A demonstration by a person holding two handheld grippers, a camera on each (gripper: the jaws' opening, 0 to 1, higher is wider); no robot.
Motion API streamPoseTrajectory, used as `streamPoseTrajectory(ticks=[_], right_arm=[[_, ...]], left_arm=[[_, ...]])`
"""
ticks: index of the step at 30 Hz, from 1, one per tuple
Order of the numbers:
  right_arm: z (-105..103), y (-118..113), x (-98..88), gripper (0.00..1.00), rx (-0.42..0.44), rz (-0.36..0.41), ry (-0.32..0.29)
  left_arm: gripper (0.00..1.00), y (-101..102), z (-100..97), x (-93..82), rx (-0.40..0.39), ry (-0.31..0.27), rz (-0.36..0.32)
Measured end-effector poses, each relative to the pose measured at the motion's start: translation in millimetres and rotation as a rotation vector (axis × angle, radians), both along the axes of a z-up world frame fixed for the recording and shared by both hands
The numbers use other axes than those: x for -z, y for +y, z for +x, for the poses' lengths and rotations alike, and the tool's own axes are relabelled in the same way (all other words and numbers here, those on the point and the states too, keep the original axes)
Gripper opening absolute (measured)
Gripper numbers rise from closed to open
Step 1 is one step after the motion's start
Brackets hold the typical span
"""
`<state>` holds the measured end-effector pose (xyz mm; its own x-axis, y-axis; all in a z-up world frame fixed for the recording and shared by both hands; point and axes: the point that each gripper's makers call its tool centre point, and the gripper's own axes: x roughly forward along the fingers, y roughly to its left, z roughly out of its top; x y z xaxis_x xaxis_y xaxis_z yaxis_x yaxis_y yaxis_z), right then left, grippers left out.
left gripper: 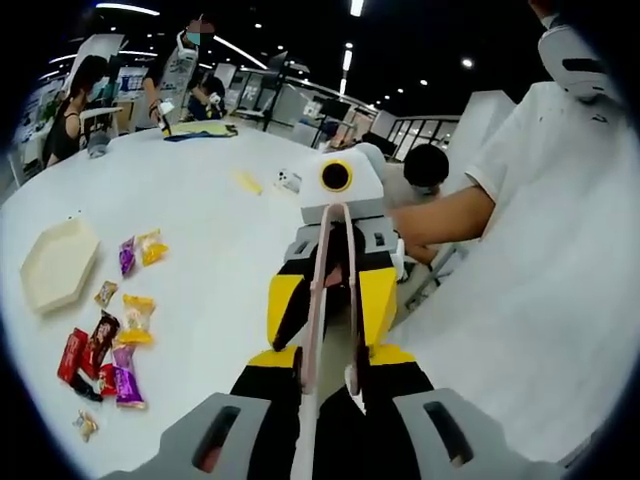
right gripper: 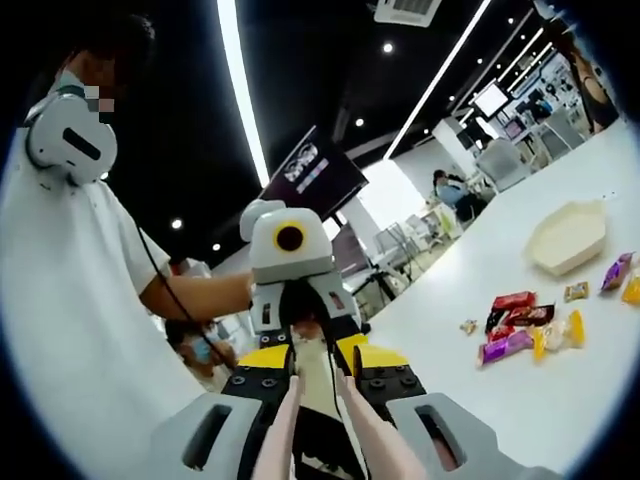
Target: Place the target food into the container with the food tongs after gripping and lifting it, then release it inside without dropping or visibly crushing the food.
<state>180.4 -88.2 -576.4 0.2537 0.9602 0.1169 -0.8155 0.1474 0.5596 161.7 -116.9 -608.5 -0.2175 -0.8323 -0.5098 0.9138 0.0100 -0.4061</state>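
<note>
White table [left gripper: 200, 200] is seen stretching across a large hall with strip lights on a dark ceiling; people are seated at its far edge, and a person in a white shirt [left gripper: 540, 260] is seen close by on the right in the left gripper view.

The wrapped sweets [left gripper: 100, 342] are scattered on the table, well apart from both grippers: to the left of the left gripper [left gripper: 330, 355] in its own view, and to the far right of the right gripper [right gripper: 322, 362] in the right gripper view. None is touched or lifted. Red packets [left gripper: 72, 352], a purple one [left gripper: 127, 385] and a yellow one [left gripper: 137, 318] are grouped near together, with a further purple and yellow pair [left gripper: 140, 250] set farther off. Their wrappers appear shiny and uncrushed. The container [left gripper: 58, 265], a cream six-sided tray, is placed just beyond the sweets.

The two grippers are pointed at each other, tip to tip, with the pale pink food tongs [left gripper: 315, 300] lying along the line between them. Each gripper's jaws are set partly open, one either side of the tong arms; whether the arms are actually clamped by either one cannot be told.
</note>
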Motion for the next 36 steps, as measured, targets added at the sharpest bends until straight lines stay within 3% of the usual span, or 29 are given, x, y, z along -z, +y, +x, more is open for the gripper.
streamPoseTrajectory(ticks=[4, 7, 14, 21, 24, 28, 32, 36], right_arm=[[-0.5, -1.6, -1.6, 0.26, 0.005, -0.002, -0.033], [2.0, -3.6, -1.0, 0.27, 0.007, -0.008, -0.015], [7.1, -11.0, -8.7, 0.26, 0.02, 0.02, 0.008], [8.7, -12.3, -9.5, 0.24, 0.02, 0.024, 0.015], [9.2, -15.7, -10.6, 0.25, 0.026, 0.045, 0.043], [10.0, -19.6, -12.3, 0.27, 0.039, 0.05, 0.038], [11.8, -22.3, -14.6, 0.31, 0.051, 0.061, 0.041], [12.0, -23.1, -17.5, 0.32, 0.055, 0.068, 0.034]], left_arm=[[0.28, -1.5, 2.7, -2.7, -0.024, -0.008, -0.03], [0.3, -0.9, 5.6, -2.8, -0.052, -0.004, -0.039], [0.26, 0.9, 10.9, -12.7, -0.124, 0.056, -0.092], [0.21, -1.3, 12.0, -14.2, -0.123, 0.023, -0.102], [0.2, -3.8, 13.4, -17.6, -0.135, 0.042, -0.115], [0.18, -7.4, 15.6, -19.8, -0.149, 0.042, -0.141], [0.16, -9.5, 17.7, -20.2, -0.197, 0.088, -0.186], [0.15, -11.7, 13.9, -19.7, -0.198, 0.076, -0.205]])
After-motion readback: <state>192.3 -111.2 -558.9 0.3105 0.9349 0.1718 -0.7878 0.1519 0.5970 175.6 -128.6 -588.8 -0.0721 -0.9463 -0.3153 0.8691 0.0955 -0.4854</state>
